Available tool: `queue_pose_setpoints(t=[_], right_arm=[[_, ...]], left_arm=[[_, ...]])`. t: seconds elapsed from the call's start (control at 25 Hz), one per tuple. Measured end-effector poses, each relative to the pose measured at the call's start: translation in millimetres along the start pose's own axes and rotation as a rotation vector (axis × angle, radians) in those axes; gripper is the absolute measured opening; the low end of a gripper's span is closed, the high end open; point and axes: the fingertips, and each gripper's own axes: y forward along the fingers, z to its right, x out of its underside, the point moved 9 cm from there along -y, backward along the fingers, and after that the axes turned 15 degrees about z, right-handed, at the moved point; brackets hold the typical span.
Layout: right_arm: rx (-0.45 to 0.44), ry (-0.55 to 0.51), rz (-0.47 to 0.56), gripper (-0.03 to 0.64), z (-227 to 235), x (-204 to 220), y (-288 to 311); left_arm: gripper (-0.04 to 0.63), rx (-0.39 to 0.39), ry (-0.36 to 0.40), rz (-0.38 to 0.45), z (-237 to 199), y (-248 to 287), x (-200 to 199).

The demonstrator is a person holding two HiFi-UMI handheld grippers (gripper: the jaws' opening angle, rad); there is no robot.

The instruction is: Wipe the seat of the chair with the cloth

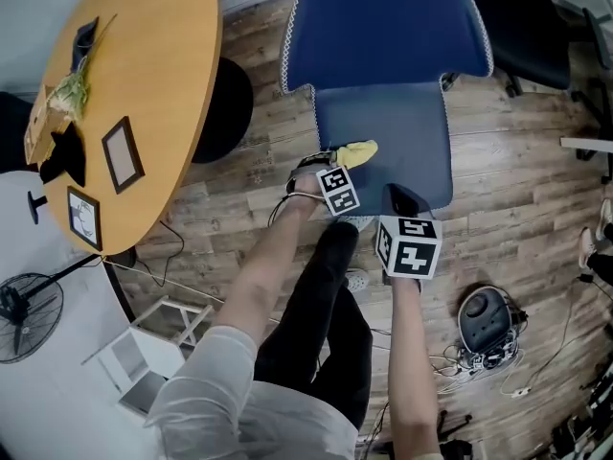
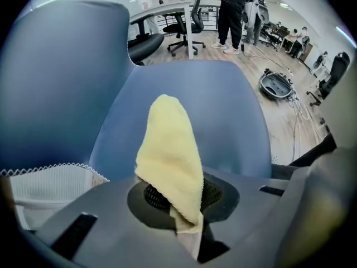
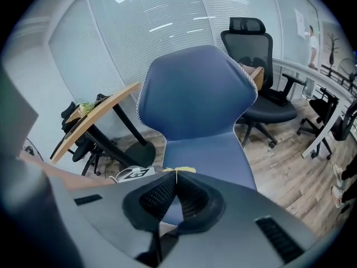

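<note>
- Squeeze hard with the left gripper (image 2: 187, 208), pinched shut on one end of the yellow cloth (image 2: 169, 149).
- Lay the loose end, poking out over the left side of the blue seat (image 1: 388, 127), flat on the seat.
- Press down a little and rub from the front edge toward the chair back (image 1: 383, 27), row by row, with no gaps.
- Hold the right gripper (image 3: 175, 175), closed on nothing, at the seat's front right, out of the cloth's way.
</note>
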Motion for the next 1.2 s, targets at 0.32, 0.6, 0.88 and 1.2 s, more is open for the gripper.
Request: queue_pose_setpoints(t=[0.32,0.6,0.88,1.2], right_arm=[[0.003,0.017,0.016,0.023,-3.0,33.9,-30.1],[0.023,0.034,0.022,0.023,-6.6,56.6,-57.4],[0.035,0.032,0.060,0.023,-14.5,63.3,-89.7],[0.052,0.094,0.112,0.023,-28.2,86.3,-132.7]], left_arm=[[0.077,0.007,0.058,0.018,51.6,-5.7,-0.8],[0.077,0.052,0.075,0.006,88.4,-15.0,4.8],[0.077,0.146,0.043,-0.018,131.6,-26.8,14.1],[0.077,0.070,-0.244,0.192,139.2,-100.5,2.7]])
